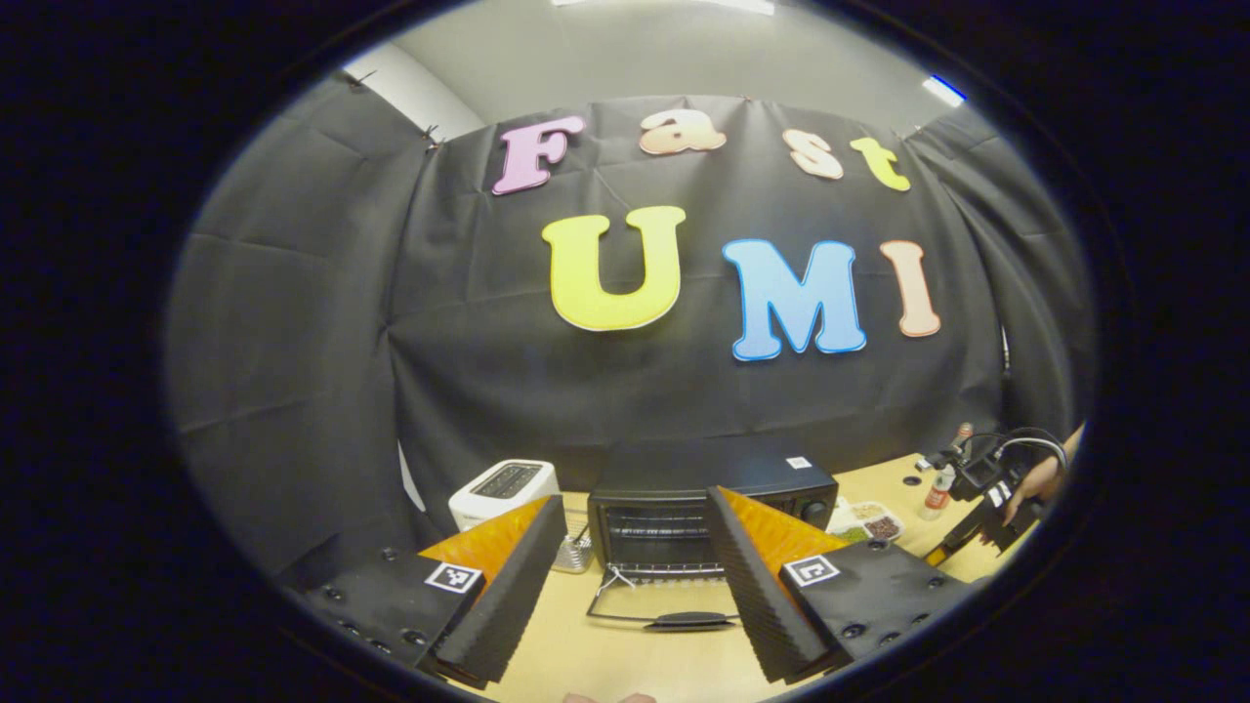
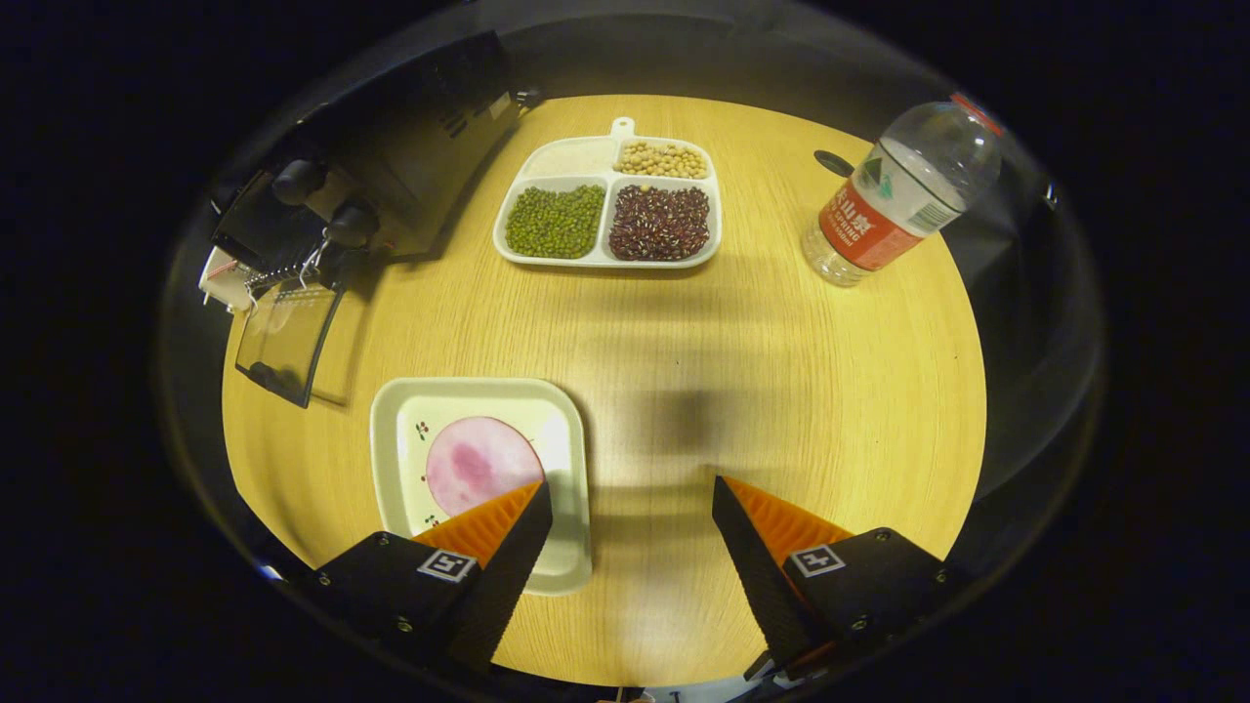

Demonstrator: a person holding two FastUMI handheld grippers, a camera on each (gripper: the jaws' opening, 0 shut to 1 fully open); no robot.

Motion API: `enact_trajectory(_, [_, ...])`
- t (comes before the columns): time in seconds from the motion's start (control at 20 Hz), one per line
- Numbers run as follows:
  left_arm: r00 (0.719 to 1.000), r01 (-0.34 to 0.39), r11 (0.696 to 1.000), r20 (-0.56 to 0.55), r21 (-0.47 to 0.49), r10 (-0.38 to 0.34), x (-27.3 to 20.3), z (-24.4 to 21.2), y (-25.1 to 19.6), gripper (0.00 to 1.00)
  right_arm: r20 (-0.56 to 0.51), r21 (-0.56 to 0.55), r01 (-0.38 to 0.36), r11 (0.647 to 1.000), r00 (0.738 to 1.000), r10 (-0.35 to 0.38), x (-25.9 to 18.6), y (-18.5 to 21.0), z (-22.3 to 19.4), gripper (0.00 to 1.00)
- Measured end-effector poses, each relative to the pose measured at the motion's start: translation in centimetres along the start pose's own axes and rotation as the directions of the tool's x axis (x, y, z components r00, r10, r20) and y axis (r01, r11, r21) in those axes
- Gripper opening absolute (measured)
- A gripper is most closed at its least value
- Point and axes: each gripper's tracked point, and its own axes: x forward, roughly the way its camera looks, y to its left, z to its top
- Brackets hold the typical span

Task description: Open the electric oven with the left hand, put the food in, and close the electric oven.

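Right gripper (image 2: 630, 503) fingers spread wide, empty; food slice (image 2: 479, 464) just beyond its left finger.

**Two wedge-fingered grippers with tag markers**

The left gripper (image 1: 635, 571) has two wedge-shaped fingers with ribbed, sawtooth inner faces. Each finger is fixed to a dark, flat mounting block studded with small round screws, and each block carries a square black-and-white tag near the finger's base.

The right gripper (image 2: 630, 557) is built alike: ribbed wedge fingers, dark screw-dotted blocks, one square tag on each. Seen farther off in the left gripper view, it has a dark body with looping black cables above it, held by a hand (image 1: 1037, 483).
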Motion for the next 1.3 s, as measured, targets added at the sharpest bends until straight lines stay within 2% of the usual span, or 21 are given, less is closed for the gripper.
enact_trajectory(0.15, [1.0,-0.009,1.0,-0.004,-0.005,0.009,-0.2,0.1,0.3,1.0,-0.023,-0.028,0.023,0.999,0.999,-0.024,1.3,0.0,0.0,1.0])
enact_trajectory(0.25, [1.0,-0.01,1.0,-0.007,-0.006,0.009,-0.4,0.0,0.4,1.0,-0.021,-0.016,0.003,1.0,1.0,-0.003,1.4,0.7,0.3,1.0])
enact_trajectory(0.3, [1.0,-0.007,1.0,-0.007,-0.006,0.007,-0.3,0.0,0.3,1.0,-0.016,-0.025,0.0,1.0,1.0,0.0,1.5,0.6,0.5,0.93])
enact_trajectory(0.4, [1.0,0.009,1.0,-0.013,-0.015,-0.01,-0.2,-0.2,-0.2,1.0,-0.024,-0.025,-0.03,0.999,0.999,0.029,1.7,1.5,0.3,0.9])
enact_trajectory(0.45, [1.0,0.02,1.0,-0.016,-0.02,-0.02,-0.2,-0.1,-0.7,0.98,-0.017,-0.034,-0.044,0.998,0.999,0.043,1.5,1.7,0.4,0.78])
enact_trajectory(0.5, [1.0,0.024,1.0,-0.013,-0.02,-0.024,-0.2,-0.1,-0.8,0.97,-0.01,-0.036,-0.054,0.998,0.999,0.054,1.2,1.9,0.6,0.7])
enact_trajectory(0.55, [1.0,0.029,0.999,-0.007,-0.019,-0.03,-0.1,0.3,-1.0,0.98,-0.007,-0.001,-0.071,0.997,0.997,0.071,1.8,2.6,0.4,0.57])
enact_trajectory(0.6, [0.999,0.036,0.999,-0.001,-0.018,-0.036,-0.1,0.5,-1.3,1.0,-0.003,0.019,-0.068,0.998,0.998,0.068,1.5,2.5,0.5,0.18])
enact_trajectory(0.7, [0.999,0.046,0.999,0.012,-0.014,-0.046,-0.4,1.1,-1.7,1.0,0.001,0.016,-0.088,0.996,0.996,0.088,1.4,2.3,-0.2,0.15])
enact_trajectory(0.75, [0.999,0.052,0.999,0.018,-0.011,-0.052,-0.4,1.4,-1.9,1.0,-0.012,0.023,-0.117,0.993,0.993,0.118,1.7,2.5,-0.3,0.07])
enact_trajectory(0.8, [0.998,0.06,0.998,0.022,-0.011,-0.059,-0.7,1.6,-1.9,1.0,-0.005,0.041,-0.135,0.99,0.991,0.135,2.2,2.0,-0.1,0.07])
enact_trajectory(0.85, [0.998,0.062,0.998,0.022,-0.01,-0.061,-0.8,1.7,-1.9,1.0,-0.011,0.051,-0.16,0.986,0.987,0.161,1.6,2.0,-0.8,0.01])
enact_trajectory(1.05, [0.998,0.057,0.998,0.018,-0.008,-0.057,-1.3,1.9,-1.3,0.98,0.016,0.14,-0.236,0.962,0.972,0.236,1.4,1.9,-1.4,0.01])
enact_trajectory(1.15, [0.998,0.053,0.999,0.018,-0.006,-0.053,-1.5,1.9,-0.9,0.94,0.019,0.205,-0.291,0.934,0.956,0.294,1.2,2.2,-2.1,0.01])
enact_trajectory(1.3, [0.999,0.047,0.999,0.019,-0.008,-0.047,-1.7,2.1,-0.5,0.92,0.041,0.334,-0.388,0.859,0.916,0.398,0.9,2.8,-3.1,0.01])
